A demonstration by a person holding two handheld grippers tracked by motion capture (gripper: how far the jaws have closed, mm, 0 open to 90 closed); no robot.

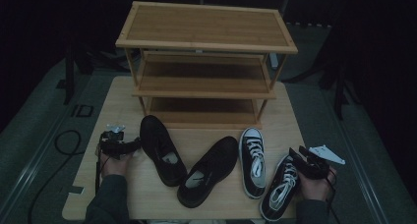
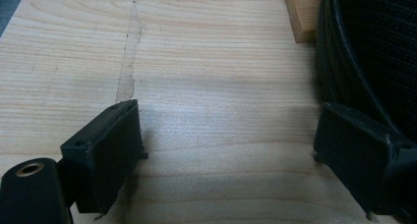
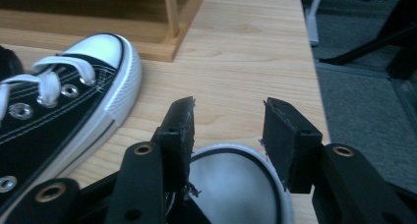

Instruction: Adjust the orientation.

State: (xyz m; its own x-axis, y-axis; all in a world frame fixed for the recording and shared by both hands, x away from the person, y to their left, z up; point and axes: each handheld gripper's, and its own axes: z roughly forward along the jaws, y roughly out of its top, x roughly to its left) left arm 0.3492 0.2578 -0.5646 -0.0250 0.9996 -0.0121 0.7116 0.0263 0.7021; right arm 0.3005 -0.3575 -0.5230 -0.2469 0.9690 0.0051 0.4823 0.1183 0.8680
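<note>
High view, table [image 1: 123, 94]: pale wood board, carrying everything below.
Shoe rack [image 1: 206, 27]: three bamboo shelves, bare, at 12 o'clock on the table.
Right black shoe [image 1: 209, 170]: plain lace-up near 6 o'clock, toe pointing to 1 o'clock.
Left black shoe [image 1: 161, 148]: at 8 o'clock from the table's centre, toe towards 11 o'clock, its heel close to the other black shoe.
Upright sneaker [image 1: 252, 161]: black canvas, white laces and toe cap, at 4 o'clock, toe aimed at the rack.
Tilted sneaker [image 1: 280, 187]: at 5 o'clock by the near edge, toe towards 1 o'clock, just beside its mate.
Right gripper [image 1: 299, 157]: held at the tilted sneaker's toe; in the right gripper view the jaws stand apart [image 3: 227, 117] over the white toe cap [image 3: 236, 184], whether they touch it cannot be told.
Left gripper [image 1: 132, 146]: at 9 o'clock, jaws spread wide [image 2: 226, 135] over bare wood, one jaw just beside the left black shoe's side [image 2: 373, 47].
</note>
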